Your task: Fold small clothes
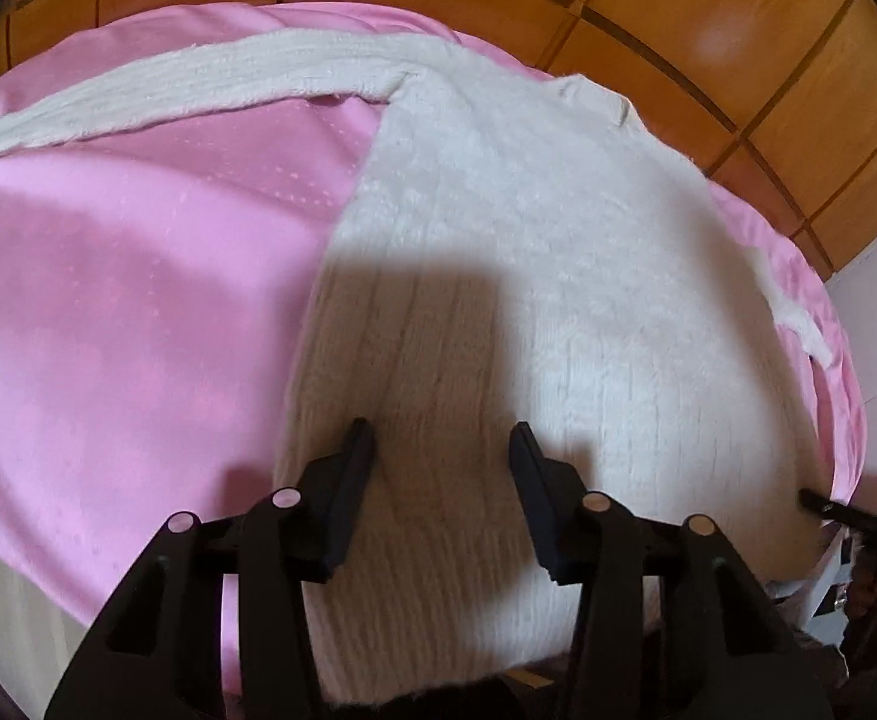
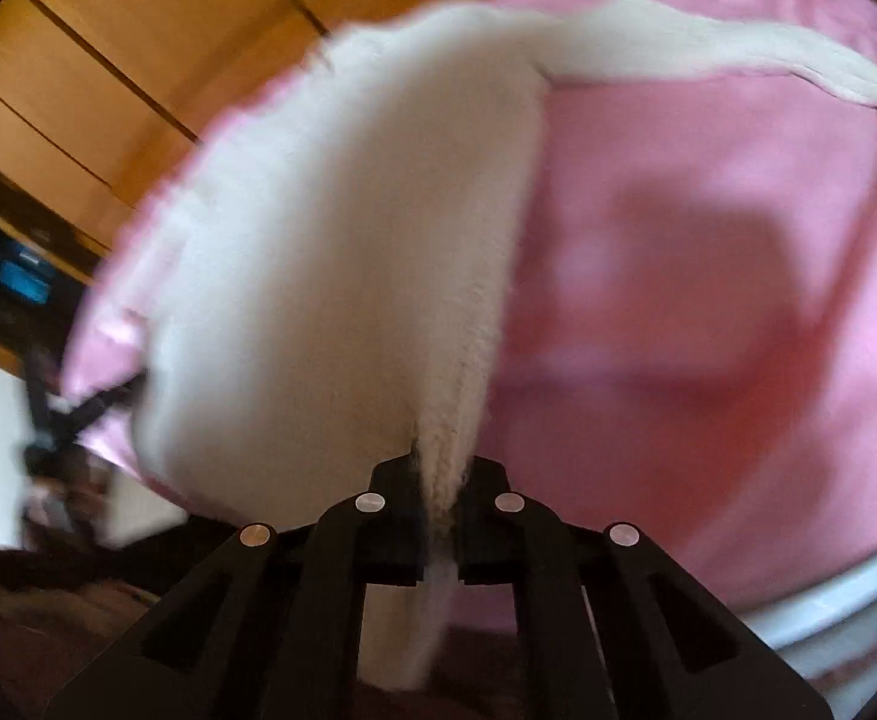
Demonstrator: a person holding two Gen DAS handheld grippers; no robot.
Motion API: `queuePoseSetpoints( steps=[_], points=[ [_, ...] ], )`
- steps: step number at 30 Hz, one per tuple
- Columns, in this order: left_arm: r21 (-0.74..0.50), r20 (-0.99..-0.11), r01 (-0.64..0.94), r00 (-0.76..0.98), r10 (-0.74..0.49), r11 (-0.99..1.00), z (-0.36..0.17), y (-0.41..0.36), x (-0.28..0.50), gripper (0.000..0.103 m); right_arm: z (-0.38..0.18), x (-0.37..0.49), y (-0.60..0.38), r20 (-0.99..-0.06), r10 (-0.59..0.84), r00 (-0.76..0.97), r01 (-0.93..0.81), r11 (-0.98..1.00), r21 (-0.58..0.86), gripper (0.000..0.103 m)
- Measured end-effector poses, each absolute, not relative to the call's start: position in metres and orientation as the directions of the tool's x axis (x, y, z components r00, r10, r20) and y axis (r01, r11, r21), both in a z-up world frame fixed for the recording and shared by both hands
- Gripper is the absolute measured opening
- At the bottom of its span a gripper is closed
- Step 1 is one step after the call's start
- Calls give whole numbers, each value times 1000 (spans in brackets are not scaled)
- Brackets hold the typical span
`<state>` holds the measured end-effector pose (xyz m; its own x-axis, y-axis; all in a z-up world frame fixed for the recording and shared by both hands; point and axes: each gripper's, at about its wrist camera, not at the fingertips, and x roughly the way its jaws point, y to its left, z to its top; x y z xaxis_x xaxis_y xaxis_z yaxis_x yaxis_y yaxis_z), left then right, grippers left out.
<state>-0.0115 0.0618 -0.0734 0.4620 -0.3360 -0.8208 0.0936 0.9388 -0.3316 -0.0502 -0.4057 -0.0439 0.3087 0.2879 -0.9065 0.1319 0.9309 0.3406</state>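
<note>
**Right gripper lifts sweater hem as fold begins**

A white knit sweater [image 1: 498, 276] lies spread on a pink sheet [image 1: 126, 300], one sleeve [image 1: 168, 90] stretched toward 10 o'clock in the left wrist view. The left gripper [image 1: 441, 438] hovers over the sweater's near body, its fingers spread wide and holding nothing. The right gripper [image 2: 438, 468] is pressed together on the sweater's edge [image 2: 444, 432], the cloth rising between its fingers toward 12 o'clock; that view is blurred.

The step appears to be the first fold. Done well, the pinched edge should travel low and level across the body, while the left gripper pins the knit near the intended crease, keeping the soft fabric from dragging or bunching on the slippery sheet.
</note>
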Motion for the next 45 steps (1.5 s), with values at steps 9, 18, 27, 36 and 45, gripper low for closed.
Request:
queuePoseSetpoints(
  steps=[9, 18, 27, 36, 45],
  points=[
    [-290, -790, 129, 527, -314, 948, -41, 50, -5, 55, -16, -32, -485, -818, 241, 522, 291, 851, 436, 40],
    [-298, -774, 172, 532, -343, 939, -28, 13, 25, 61, -34, 47, -649, -770, -41, 637, 652, 561, 510, 40],
    [-248, -839, 184, 449, -306, 951, -44, -21, 44, 62, -69, 98, -745, -725, -125, 678, 724, 284, 628, 40],
    [-245, -835, 279, 426, -348, 928, -42, -52, 55, 62, -17, 109, -749, -724, -190, 663, 715, 449, 537, 4],
    [-362, -777, 276, 438, -451, 891, -33, -40, 61, 62, 108, 161, -655, -605, -116, 787, 487, 720, 495, 4]
  ],
)
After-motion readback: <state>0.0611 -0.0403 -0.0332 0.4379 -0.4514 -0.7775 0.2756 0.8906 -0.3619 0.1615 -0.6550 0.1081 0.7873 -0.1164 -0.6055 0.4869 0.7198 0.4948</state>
